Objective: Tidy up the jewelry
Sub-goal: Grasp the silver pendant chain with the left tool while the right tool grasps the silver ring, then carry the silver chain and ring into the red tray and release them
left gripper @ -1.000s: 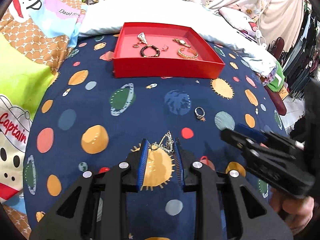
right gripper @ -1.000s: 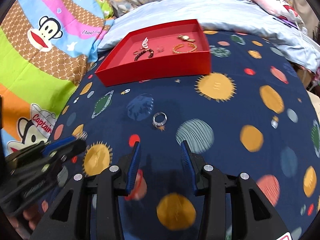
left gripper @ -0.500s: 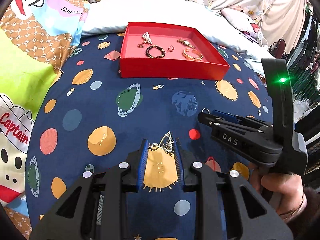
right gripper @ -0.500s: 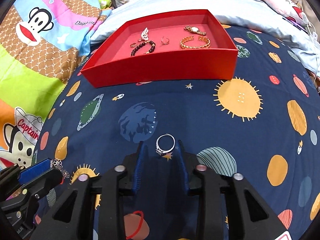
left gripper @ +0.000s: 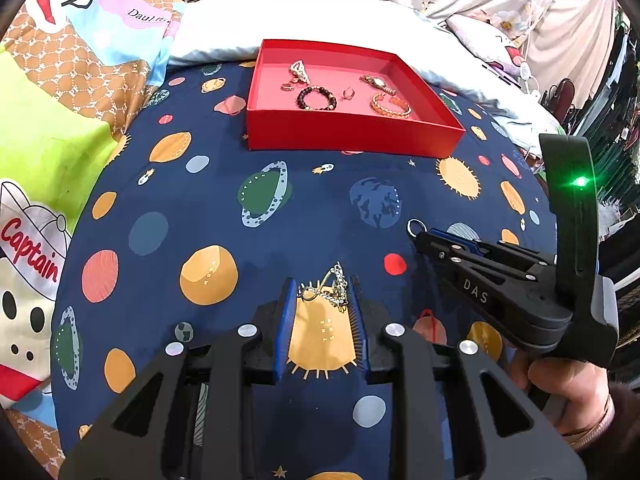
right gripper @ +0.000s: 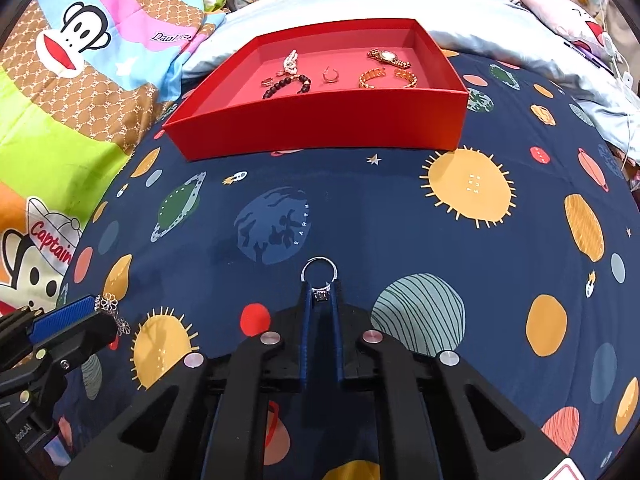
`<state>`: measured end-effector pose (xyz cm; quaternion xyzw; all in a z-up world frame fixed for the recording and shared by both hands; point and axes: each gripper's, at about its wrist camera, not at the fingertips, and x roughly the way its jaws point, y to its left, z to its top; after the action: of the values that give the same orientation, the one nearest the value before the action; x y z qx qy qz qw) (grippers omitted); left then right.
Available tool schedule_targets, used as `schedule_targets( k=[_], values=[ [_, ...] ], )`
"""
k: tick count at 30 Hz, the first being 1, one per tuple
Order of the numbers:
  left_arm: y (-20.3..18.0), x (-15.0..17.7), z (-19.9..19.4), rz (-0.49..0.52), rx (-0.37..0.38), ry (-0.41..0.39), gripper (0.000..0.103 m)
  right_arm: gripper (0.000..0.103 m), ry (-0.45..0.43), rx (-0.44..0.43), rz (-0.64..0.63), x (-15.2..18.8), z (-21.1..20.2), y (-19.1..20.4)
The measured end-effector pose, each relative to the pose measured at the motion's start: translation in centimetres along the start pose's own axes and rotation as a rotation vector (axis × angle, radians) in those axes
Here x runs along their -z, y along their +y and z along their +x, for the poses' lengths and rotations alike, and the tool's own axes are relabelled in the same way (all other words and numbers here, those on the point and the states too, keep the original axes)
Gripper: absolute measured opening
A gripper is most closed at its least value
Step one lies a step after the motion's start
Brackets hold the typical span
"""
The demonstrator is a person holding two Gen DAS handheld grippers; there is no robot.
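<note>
A small silver ring (right gripper: 318, 259) stands up on the navy planet-print cover, its setting pinched between the blue pads of my right gripper (right gripper: 320, 292), whose jaws are closing tight on it. The left wrist view shows that right gripper (left gripper: 418, 234) with the ring (left gripper: 416, 226) at its tip. My left gripper (left gripper: 323, 286) is shut on a silver flower chain (left gripper: 328, 294), which hangs at its tips (right gripper: 110, 302). Beyond both lies a red tray (right gripper: 320, 124) holding a dark bead bracelet (left gripper: 315, 98), a gold bracelet (left gripper: 391, 105), a gold watch (left gripper: 378, 82) and small rings.
The navy cover (right gripper: 400, 208) spreads over a rounded bed. A cartoon monkey blanket (right gripper: 80, 80) lies to the left and a pale pillow (left gripper: 320, 12) behind the tray. A hand (left gripper: 560, 396) holds the right gripper's handle at the lower right.
My right gripper moved forward to the silver ring and closed its jaws on it, tipping the ring upright. The left gripper stayed put with the chain.
</note>
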<state>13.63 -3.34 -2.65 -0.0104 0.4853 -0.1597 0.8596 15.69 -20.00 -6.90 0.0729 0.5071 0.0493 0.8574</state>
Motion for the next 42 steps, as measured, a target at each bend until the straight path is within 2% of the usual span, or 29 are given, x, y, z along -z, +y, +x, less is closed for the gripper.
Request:
schedule_targets(
  k=[10,25,32,42],
  values=[
    [0.1,0.3,-0.6,-0.002,-0.004,-0.008,0.025,0.008,-0.029,-0.008,0.007,0.6,-2.1,-0.1],
    [-0.9,-2.0,-3.9,0.016,0.035,-0.095,0.025,0.008,-0.176,-0.032,-0.002,0.5,-10.8,0.0],
    [-1.2,-4.4,-5.0,0.021,0.051,-0.145,0.025,0.008,-0.232,-0.042,-0.018,-1.6,-12.3,0.3],
    [-1.2,-10.9,-4.9,0.025,0.050,-0.249,0.025,0.008,-0.290,-0.044,-0.053,-7.2,-11.6,0.2]
  ],
)
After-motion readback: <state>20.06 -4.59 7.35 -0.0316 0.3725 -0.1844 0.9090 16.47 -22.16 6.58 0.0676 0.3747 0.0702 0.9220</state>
